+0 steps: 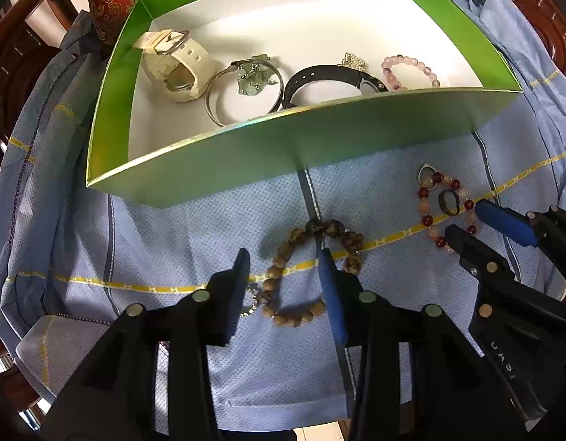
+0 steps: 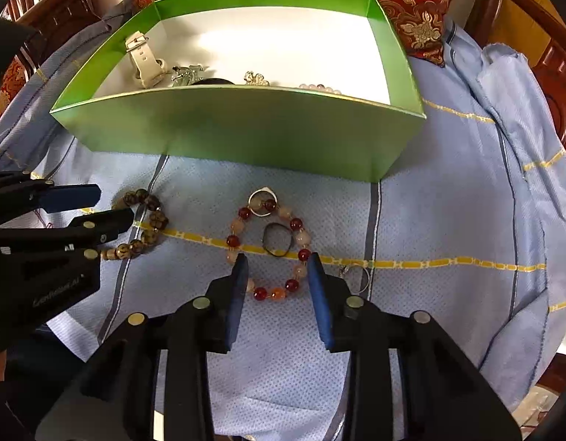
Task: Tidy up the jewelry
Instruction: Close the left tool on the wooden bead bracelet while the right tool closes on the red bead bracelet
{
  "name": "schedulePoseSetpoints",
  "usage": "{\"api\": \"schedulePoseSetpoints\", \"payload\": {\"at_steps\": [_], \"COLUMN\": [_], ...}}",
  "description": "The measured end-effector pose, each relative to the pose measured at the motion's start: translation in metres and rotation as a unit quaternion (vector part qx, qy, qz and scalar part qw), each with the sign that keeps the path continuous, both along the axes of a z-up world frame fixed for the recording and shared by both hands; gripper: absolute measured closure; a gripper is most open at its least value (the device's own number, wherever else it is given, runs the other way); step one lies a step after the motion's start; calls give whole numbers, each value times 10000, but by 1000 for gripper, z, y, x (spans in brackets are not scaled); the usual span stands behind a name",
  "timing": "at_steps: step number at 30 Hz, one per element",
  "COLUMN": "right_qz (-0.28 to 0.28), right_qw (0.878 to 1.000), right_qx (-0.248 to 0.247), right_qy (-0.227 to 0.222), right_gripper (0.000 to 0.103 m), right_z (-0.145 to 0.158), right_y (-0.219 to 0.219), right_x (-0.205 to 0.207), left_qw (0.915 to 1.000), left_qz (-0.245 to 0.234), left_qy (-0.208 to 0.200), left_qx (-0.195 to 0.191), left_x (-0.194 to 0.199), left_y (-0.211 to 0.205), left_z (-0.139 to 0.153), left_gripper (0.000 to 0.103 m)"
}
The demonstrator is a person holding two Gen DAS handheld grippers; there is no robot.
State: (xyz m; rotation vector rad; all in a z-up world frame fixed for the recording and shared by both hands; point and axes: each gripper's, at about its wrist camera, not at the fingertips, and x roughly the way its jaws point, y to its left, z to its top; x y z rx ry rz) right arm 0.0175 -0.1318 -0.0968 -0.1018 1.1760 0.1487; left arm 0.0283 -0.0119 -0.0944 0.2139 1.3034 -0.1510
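Our left tool stands open, empty, straddling the brown bead bracelet on the blue cloth; our right tool, equally open, brackets the red bead bracelet. We should close on single strands, then lift clear into the green box.

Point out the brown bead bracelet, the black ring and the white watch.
brown bead bracelet (image 1: pixel 279 257): left wrist view, bead on its left arc.
black ring (image 2: pixel 278 241): right wrist view, hole centre.
white watch (image 1: pixel 174 68): left wrist view, strap.

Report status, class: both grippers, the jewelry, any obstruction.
Left gripper open over brown bead bracelet. Right gripper open over red bead bracelet. Both lie outside green box. Nothing in the way.
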Motion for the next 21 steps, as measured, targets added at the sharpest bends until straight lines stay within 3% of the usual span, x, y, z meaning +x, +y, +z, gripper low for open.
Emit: {"api": "schedulePoseSetpoints", "payload": {"at_steps": [2, 4, 6, 10, 21], "right_qz": [43, 95, 157, 197, 248], "right_qw": [10000, 9999, 9998, 9998, 9997], "right_qx": [-48, -74, -88, -45, 18], "right_qy": [-9, -11, 3, -4, -46], "right_gripper": [70, 85, 90, 92, 93], "right_z": [-1, -3, -5, -5, -1], "right_y": [2, 4, 6, 8, 8], "right_x": [1, 0, 0, 0, -5], "left_qw": [10000, 10000, 10000, 10000, 9999], "left_qz": [-14, -33, -43, -29, -49], "left_qy": [-2, 1, 10, 32, 44], "left_qx": [19, 15, 27, 70, 104], "left_x": [3, 3, 1, 2, 6], "left_y": [0, 0, -5, -9, -9], "left_z": [-1, -1, 0, -4, -7], "left_gripper": [60, 60, 61, 65, 64]}}
